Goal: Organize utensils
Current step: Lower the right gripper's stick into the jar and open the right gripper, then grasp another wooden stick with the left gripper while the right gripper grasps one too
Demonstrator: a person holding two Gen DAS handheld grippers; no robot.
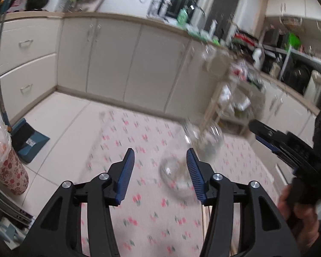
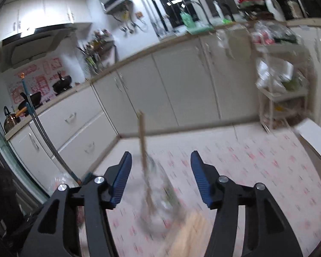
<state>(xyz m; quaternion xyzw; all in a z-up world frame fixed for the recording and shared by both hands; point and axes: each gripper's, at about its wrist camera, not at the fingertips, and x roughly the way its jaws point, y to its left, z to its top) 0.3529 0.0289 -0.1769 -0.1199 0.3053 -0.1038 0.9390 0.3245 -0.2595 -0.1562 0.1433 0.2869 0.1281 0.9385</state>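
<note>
A clear glass jar (image 1: 175,177) lies blurred on the floral tablecloth (image 1: 139,218), just ahead of my left gripper (image 1: 160,151) and against the inside of its right finger. The blue pads stand apart and press on nothing. A second glass jar (image 1: 205,137) stands further back. My right gripper (image 1: 256,128), held by a hand (image 1: 299,212), reaches in from the right. In the right wrist view my right gripper (image 2: 161,153) is open. A glass jar (image 2: 158,201) with a wooden stick (image 2: 142,137) rising from it sits between the fingers, touching neither. Pale wooden utensils (image 2: 190,231) lie below it.
White kitchen cabinets (image 1: 117,64) run behind the table. A blue dustpan (image 1: 30,141) and a long handle (image 2: 47,137) lean at the left. A floral canister with a plastic bag (image 1: 6,171) stands at the left edge. A cluttered shelf rack (image 2: 284,90) stands at the back right.
</note>
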